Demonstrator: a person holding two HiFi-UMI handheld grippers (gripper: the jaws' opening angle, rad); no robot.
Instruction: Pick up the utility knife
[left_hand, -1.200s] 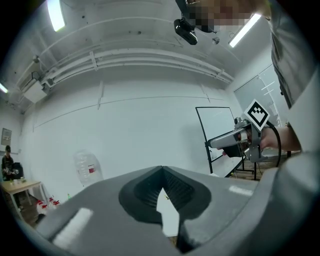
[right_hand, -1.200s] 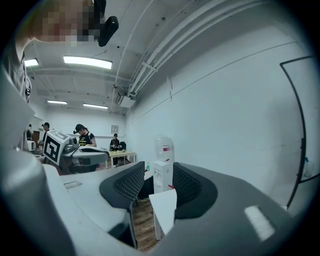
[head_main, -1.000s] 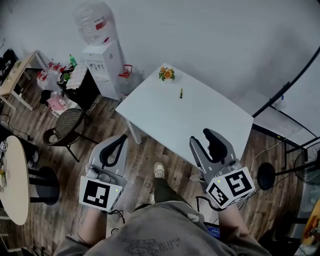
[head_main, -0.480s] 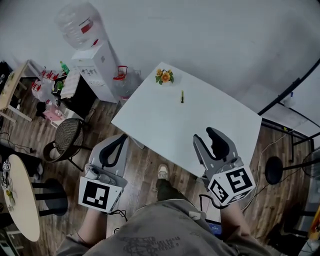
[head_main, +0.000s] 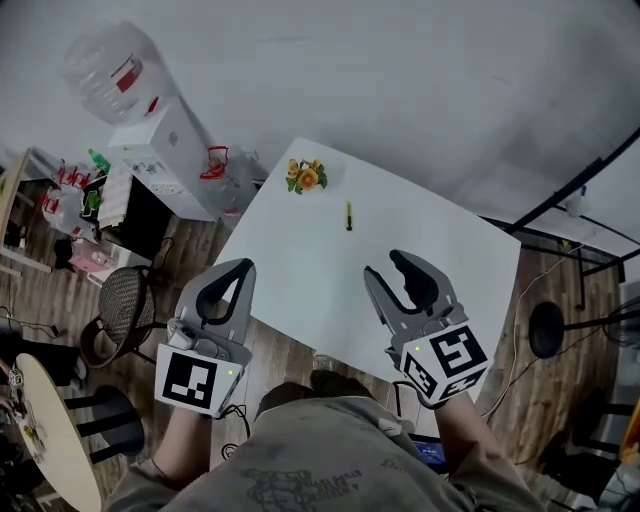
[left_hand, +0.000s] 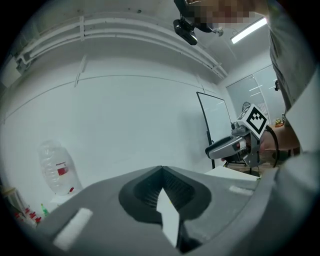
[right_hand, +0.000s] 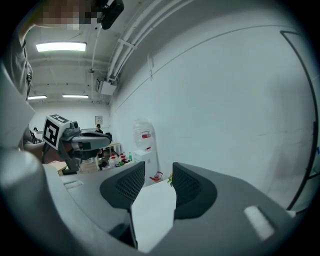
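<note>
The utility knife (head_main: 348, 215), small, dark and yellow, lies on the white table (head_main: 300, 260) toward its far side. A little pot of orange flowers (head_main: 305, 175) stands at the far left corner. My left gripper (head_main: 241, 268) is shut and empty over the table's near left edge. In the left gripper view its jaws meet at the tip (left_hand: 161, 168). My right gripper (head_main: 392, 266) is open and empty above the near part of the table, well short of the knife. The right gripper view (right_hand: 159, 176) shows table top between the jaws; the knife is not seen there.
A water dispenser (head_main: 150, 140) with a bottle stands left of the table, beside cluttered shelves. A wicker chair (head_main: 125, 300) and a round table (head_main: 50, 440) are at the lower left. A black stand base (head_main: 545, 330) and cables lie right of the table.
The view has closed in on the table. Both grippers, earlier over the wooden floor, now reach over the table's near edge. The knife has not moved.
</note>
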